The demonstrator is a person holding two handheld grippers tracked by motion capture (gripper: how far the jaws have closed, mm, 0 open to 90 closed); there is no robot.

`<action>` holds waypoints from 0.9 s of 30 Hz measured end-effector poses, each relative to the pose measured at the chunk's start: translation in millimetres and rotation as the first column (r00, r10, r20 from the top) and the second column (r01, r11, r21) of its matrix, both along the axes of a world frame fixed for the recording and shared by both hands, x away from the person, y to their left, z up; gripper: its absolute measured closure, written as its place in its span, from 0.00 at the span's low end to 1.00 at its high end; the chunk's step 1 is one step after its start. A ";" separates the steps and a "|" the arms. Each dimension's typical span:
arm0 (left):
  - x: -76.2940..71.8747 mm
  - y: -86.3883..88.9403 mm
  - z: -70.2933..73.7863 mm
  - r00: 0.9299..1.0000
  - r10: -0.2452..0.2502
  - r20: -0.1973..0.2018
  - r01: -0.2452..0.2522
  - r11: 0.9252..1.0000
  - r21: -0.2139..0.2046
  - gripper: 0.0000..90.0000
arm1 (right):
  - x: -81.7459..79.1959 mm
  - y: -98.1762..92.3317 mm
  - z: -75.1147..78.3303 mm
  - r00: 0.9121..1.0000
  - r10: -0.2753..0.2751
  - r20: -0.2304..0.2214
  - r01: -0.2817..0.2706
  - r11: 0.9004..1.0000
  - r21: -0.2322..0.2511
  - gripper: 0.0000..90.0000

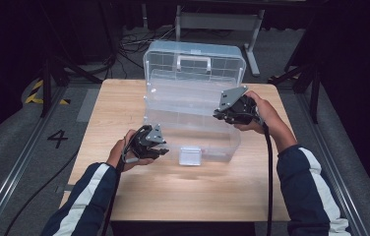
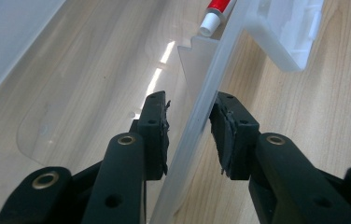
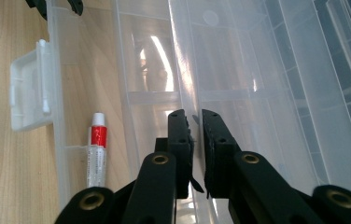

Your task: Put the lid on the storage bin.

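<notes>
A clear plastic storage box (image 1: 207,142) stands open on the wooden table, its lid (image 1: 193,59) tilted up at the back. A white tube with a red band (image 3: 96,149) lies inside, against the front wall. My left gripper (image 1: 163,148) is at the box's front left corner. In its own view the left gripper (image 2: 192,135) straddles the front wall (image 2: 197,116) with a gap at the left pad (image 2: 157,135). My right gripper (image 1: 218,116) is over the box's right side. In its own view the right gripper (image 3: 194,140) is pinched on a thin clear rim (image 3: 183,79) within the box.
The box's white front latch (image 1: 191,155) hangs open over the table (image 1: 188,191). Bare wood lies in front of the box and to its left. A metal stand (image 1: 217,22) and cables are on the floor beyond the table's far edge.
</notes>
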State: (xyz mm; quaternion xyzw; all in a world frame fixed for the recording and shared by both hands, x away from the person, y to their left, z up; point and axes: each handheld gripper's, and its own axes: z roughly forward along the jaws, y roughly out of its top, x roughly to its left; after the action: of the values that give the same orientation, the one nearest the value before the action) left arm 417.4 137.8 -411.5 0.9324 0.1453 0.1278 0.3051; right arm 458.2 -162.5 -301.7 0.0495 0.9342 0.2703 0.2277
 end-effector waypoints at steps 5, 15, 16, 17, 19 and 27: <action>-0.2 -0.3 0.0 1.000 0.000 0.003 0.000 1.000 0.002 0.74 | -1.7 -1.6 -2.2 1.000 -0.001 -0.004 0.001 1.000 0.019 0.92; -4.0 -5.0 0.5 0.999 0.002 0.044 -0.003 1.000 0.022 0.72 | -4.0 -4.9 -6.1 1.000 0.004 -0.005 -0.003 0.999 0.054 0.91; -4.3 -5.0 1.3 0.999 0.001 0.051 -0.002 1.000 0.017 0.71 | -4.7 -5.4 -6.6 1.000 -0.002 -0.009 0.003 0.998 0.058 0.91; -5.0 -4.6 2.4 0.999 -0.003 0.052 0.003 1.000 0.003 0.70 | -4.9 -5.6 -7.1 1.000 0.001 -0.008 -0.001 0.998 0.063 0.91; -7.1 -2.9 5.7 0.998 0.000 0.058 0.001 1.000 -0.022 0.67 | -5.5 -6.4 -7.8 1.000 0.004 -0.003 -0.004 0.998 0.067 0.91; -12.9 7.8 18.8 0.998 0.027 0.057 -0.022 0.996 -0.088 0.63 | -6.3 -9.0 -9.9 1.000 -0.004 -0.001 0.004 0.996 0.092 0.90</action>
State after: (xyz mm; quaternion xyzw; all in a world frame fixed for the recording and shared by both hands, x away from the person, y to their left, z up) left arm 404.5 145.6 -392.8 0.9122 0.1532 0.1523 0.3481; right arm 451.9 -171.5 -311.7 0.0619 0.9208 0.3124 0.2252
